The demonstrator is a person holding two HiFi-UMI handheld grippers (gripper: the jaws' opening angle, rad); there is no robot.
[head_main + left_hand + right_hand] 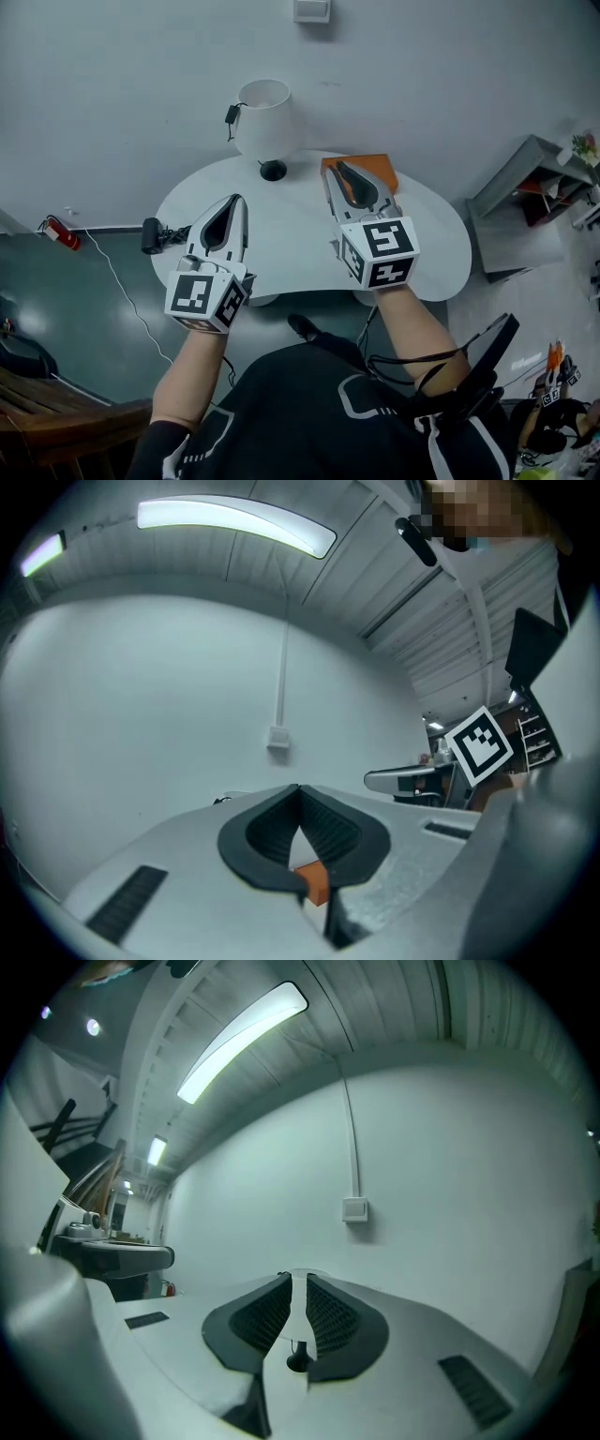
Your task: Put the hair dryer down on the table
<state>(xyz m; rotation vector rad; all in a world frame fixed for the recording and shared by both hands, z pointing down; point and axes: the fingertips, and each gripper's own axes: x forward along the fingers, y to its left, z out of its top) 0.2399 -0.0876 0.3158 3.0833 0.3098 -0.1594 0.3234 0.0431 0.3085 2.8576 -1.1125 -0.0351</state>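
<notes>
Hiding part of the orange object (381, 167), right gripper (339, 167) (fingers barely apart) hovers.

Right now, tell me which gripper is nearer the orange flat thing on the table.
Right. The right gripper overlaps the left edge of the orange flat thing in the head view; the left gripper is well off to its left.

White lamp (265, 117) beside orange board (370, 169); red fire extinguisher (61, 233) on floor (56, 291).
</notes>
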